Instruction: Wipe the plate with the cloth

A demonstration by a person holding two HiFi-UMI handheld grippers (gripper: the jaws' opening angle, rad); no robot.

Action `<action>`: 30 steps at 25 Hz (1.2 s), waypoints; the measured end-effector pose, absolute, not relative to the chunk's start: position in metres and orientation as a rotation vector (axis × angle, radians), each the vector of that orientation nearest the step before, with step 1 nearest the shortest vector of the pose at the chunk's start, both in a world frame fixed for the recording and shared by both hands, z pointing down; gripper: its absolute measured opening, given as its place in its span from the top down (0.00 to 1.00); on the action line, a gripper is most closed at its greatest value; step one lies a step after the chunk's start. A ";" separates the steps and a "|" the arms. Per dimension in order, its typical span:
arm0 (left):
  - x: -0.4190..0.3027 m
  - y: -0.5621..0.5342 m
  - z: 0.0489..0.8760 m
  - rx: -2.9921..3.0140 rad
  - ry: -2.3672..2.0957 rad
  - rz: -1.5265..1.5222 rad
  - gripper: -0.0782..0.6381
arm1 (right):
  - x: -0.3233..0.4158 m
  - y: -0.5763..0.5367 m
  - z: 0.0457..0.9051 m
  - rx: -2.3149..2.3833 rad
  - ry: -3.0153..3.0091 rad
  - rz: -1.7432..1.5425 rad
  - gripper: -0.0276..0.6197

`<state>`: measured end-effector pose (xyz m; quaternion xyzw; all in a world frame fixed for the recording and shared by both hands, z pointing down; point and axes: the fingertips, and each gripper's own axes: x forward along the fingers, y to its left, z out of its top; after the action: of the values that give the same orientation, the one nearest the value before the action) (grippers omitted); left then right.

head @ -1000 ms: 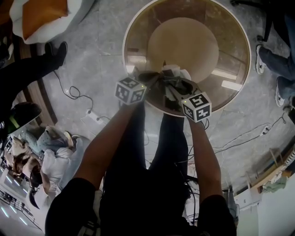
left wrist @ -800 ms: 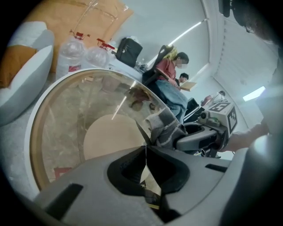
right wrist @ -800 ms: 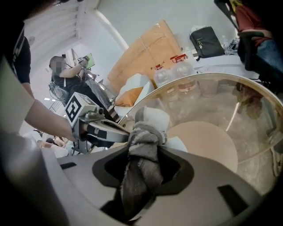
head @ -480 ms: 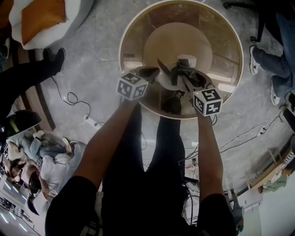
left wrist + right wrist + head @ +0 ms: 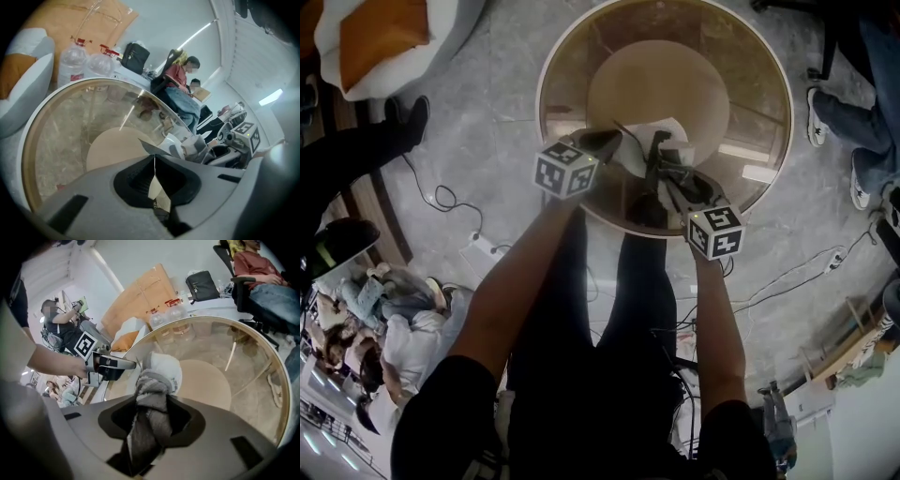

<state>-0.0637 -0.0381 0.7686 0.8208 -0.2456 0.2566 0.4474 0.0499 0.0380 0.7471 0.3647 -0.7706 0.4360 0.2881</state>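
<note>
A white plate (image 5: 667,131) hangs over the round glass table (image 5: 750,89), held by its rim in my left gripper (image 5: 607,142), which is shut on it. In the left gripper view the plate (image 5: 171,142) runs edge-on out of the left gripper (image 5: 154,165). My right gripper (image 5: 664,161) is shut on a grey cloth (image 5: 667,152), which presses against the plate. The right gripper view shows the bunched cloth (image 5: 152,392) between the jaws of the right gripper (image 5: 152,405), touching the plate (image 5: 165,367), with the left gripper (image 5: 132,364) at the plate's left edge.
A tan round base (image 5: 658,86) shows under the glass. A white and orange seat (image 5: 384,33) stands at the far left. Cables (image 5: 450,199) lie on the floor. Seated people's shoes (image 5: 818,103) are at the right. Water bottles (image 5: 72,60) and a black bag (image 5: 135,50) stand beyond the table.
Both grippers have moved farther over the table with the plate and cloth. The right gripper then drew back toward me, dragging the cloth along the plate.
</note>
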 end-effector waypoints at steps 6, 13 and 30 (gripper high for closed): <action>-0.065 -0.038 0.768 2.038 -0.614 0.627 0.88 | -0.002 0.028 0.755 0.918 -2.120 1.227 0.73; -0.067 -0.038 0.770 2.037 -0.623 0.633 0.88 | -0.022 0.002 0.753 0.842 -2.147 1.200 0.73; -0.063 -0.038 0.771 2.031 -0.630 0.654 0.88 | 0.062 -0.044 0.753 1.108 -2.065 1.360 0.73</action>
<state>-0.0630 -0.0379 0.7706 0.8187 -0.2539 0.2635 0.4426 0.0616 -0.0444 0.7534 0.3993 -0.7443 0.4904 0.2145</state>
